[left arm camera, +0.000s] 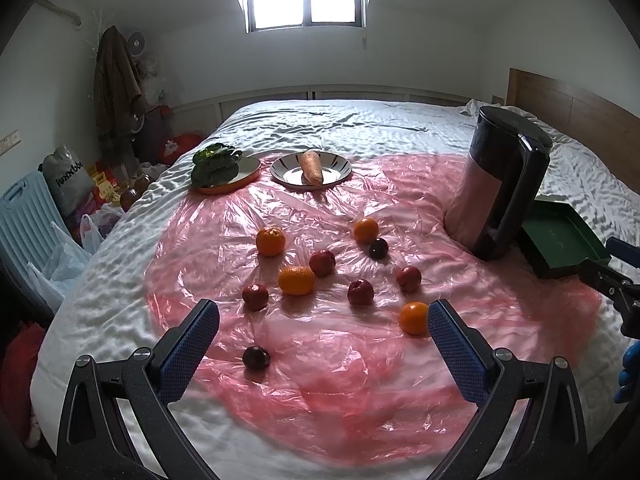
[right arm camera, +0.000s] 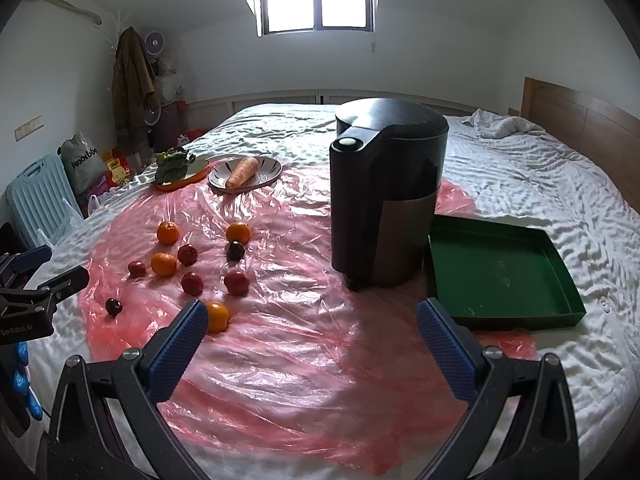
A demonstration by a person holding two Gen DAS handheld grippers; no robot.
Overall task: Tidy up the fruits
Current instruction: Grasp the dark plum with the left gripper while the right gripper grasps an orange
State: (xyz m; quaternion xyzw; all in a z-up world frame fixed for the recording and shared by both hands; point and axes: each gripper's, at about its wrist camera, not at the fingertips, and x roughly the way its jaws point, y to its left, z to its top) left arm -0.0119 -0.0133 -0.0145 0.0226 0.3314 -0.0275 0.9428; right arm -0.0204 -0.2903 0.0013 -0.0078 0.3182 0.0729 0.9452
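Just beside the left gripper's [left arm camera: 323,320] right finger sits 1 orange [left arm camera: 414,317], probably nearer it than the right gripper [right arm camera: 313,318]; both spread, empty.

"GenRobot. AI" in white on the black body of the left gripper [right arm camera: 60,280], seen from the right wrist. Grey bag [left arm camera: 68,178] beside the bed carries white lettering, not legible. Gold marks on the green tray [right arm camera: 500,276] floor, unreadable.
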